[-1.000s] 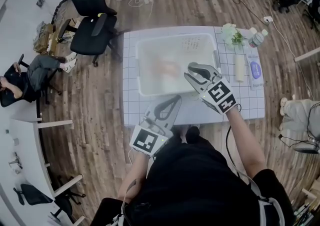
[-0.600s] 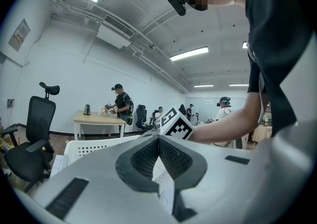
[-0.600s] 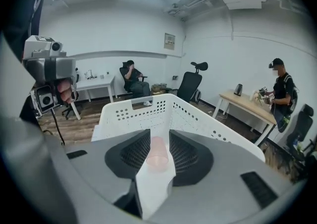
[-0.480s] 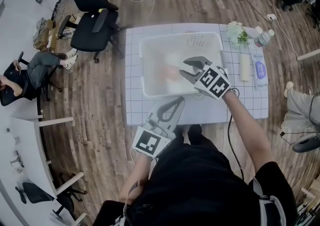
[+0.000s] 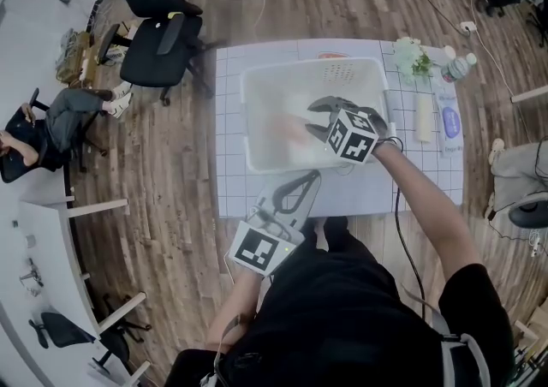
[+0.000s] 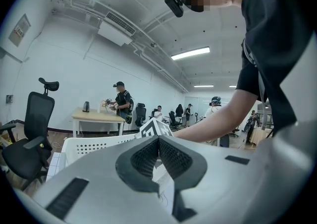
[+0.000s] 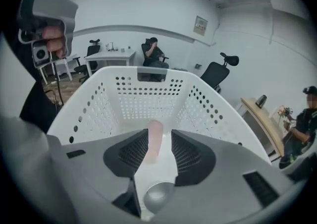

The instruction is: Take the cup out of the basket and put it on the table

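Observation:
A pale pink cup [image 7: 153, 138] lies on its side on the floor of the white perforated basket [image 7: 148, 94]; in the head view it is only a faint pink blur [image 5: 287, 127]. My right gripper [image 5: 310, 117] reaches down into the basket [image 5: 250, 120], jaws open. They have just been opening. In the right gripper view the cup shows in the gap of the right gripper [image 7: 159, 148], and the pads do not press on it. My left gripper [image 5: 310, 178] is shut and empty over the table's [image 5: 227, 180] front edge, pointing level at the basket wall [image 6: 84, 143].
On the table's right strip lie a flower bunch [image 5: 411, 56], a plastic bottle [image 5: 458, 66], a white roll [image 5: 423, 120] and a blue-labelled pack [image 5: 450, 124]. A black office chair [image 5: 158, 21] stands at the back left, and a seated person [image 5: 51, 124] is further left.
The right gripper has sunk from above the basket's near rim down into the basket and rolled, with its jaws spreading wider. The left gripper has stayed where it was.

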The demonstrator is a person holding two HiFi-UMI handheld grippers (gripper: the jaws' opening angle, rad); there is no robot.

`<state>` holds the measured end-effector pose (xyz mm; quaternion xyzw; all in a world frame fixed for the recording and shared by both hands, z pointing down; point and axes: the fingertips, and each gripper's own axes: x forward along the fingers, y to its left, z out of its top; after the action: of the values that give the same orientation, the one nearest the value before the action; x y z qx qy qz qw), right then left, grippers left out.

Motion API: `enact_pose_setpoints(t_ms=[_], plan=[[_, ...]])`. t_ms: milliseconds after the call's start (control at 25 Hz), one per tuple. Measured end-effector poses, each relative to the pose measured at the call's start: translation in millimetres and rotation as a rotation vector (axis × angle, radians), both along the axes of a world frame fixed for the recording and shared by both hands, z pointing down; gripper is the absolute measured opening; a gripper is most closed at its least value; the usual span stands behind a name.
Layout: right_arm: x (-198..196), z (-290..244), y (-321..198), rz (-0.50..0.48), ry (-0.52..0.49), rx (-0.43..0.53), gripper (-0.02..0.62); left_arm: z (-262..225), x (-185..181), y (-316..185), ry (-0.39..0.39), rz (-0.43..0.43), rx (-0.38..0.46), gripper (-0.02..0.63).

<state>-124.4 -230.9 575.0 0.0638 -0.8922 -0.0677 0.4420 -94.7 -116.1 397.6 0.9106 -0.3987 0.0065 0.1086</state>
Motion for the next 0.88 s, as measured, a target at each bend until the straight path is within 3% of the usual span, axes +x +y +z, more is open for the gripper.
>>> enact_pose_setpoints(t_ms=[560,880], plan=[[7.4,74.6,-4.0,-0.222,0.288,0.137,0.172,9.8,-10.1,-7.2,0.021,-0.028,-0.037,0.009],[2.7,98.3,-12.0,-0.294,0.369,0.252,0.172,13.1,-13.1,-7.2,0.012,-0.030,-0.040,0.009]])
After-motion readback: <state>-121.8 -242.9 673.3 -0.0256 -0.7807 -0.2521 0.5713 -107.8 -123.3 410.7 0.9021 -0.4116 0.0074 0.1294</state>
